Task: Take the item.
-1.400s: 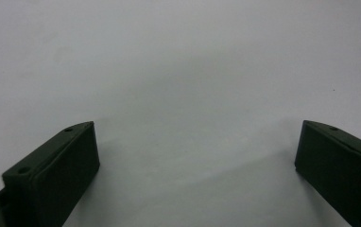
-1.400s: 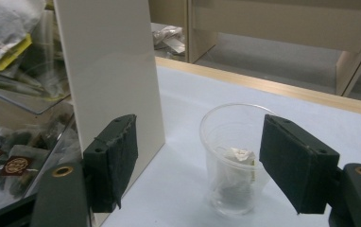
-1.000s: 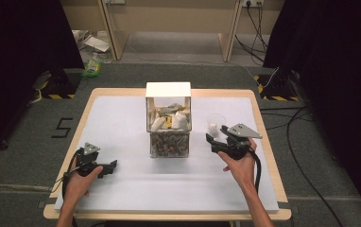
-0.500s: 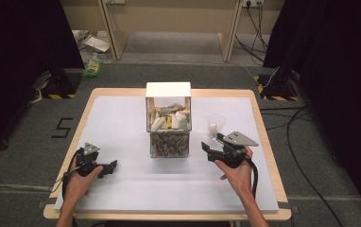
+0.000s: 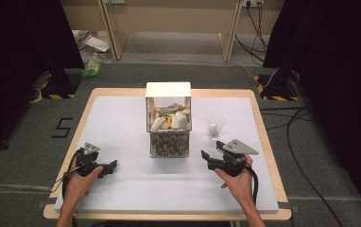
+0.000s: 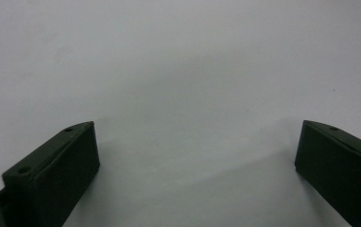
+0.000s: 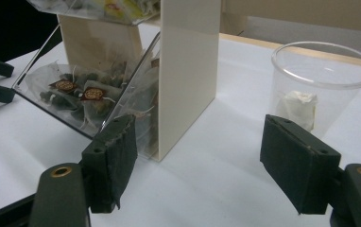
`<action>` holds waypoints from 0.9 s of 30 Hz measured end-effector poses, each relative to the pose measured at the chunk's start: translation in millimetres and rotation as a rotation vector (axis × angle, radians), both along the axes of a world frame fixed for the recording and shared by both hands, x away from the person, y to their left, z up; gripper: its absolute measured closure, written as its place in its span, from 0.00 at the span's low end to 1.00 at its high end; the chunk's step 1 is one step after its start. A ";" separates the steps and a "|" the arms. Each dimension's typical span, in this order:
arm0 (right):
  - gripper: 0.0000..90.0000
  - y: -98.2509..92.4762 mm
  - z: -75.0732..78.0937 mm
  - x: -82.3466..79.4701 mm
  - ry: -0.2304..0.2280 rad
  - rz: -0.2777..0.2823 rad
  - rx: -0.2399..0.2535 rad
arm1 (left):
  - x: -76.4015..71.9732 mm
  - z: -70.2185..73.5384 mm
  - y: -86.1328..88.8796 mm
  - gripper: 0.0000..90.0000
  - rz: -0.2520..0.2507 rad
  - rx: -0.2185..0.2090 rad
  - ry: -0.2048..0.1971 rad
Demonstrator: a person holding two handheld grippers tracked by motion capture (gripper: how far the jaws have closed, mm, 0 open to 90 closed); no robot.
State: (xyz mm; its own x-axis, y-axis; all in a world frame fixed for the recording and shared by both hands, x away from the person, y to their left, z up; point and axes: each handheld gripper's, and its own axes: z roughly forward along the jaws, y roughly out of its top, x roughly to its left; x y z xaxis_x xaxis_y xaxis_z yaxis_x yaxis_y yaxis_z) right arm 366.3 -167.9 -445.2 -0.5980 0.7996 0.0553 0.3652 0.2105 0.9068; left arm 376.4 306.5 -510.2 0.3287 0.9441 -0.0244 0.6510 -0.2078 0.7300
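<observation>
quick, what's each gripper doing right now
left gripper: open, nothing between the jaws
right gripper: open, nothing held, near the tea bag box and cup

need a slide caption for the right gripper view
Open right tool faces a tea bag dispenser and a clear plastic cup holding one white bag on the white table.

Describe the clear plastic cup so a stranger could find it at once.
On the white table, find the tall tea bag box in the middle. The clear plastic cup stands just right of it, apart from it. It is the sole round see-through thing, holding one small white lump.
</observation>
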 end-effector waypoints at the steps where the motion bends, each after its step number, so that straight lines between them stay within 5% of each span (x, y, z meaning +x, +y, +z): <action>1: 0.32 0.2 -1.0 -1.0 0.002 0.003 -0.001 | 0.0 0.1 0.0 0.00 0.000 0.000 0.001; 27: 0.32 6.4 -25.1 -23.5 0.066 0.047 -0.016 | 0.0 0.0 0.1 0.00 0.000 0.000 0.000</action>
State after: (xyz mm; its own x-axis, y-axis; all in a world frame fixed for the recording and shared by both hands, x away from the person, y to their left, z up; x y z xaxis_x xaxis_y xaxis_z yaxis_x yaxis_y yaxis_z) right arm 342.7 -161.5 -470.3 -0.6307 0.7715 0.0838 0.4136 0.2429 0.8775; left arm 376.4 306.6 -510.2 0.3289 0.9441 -0.0247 0.6512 -0.2078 0.7300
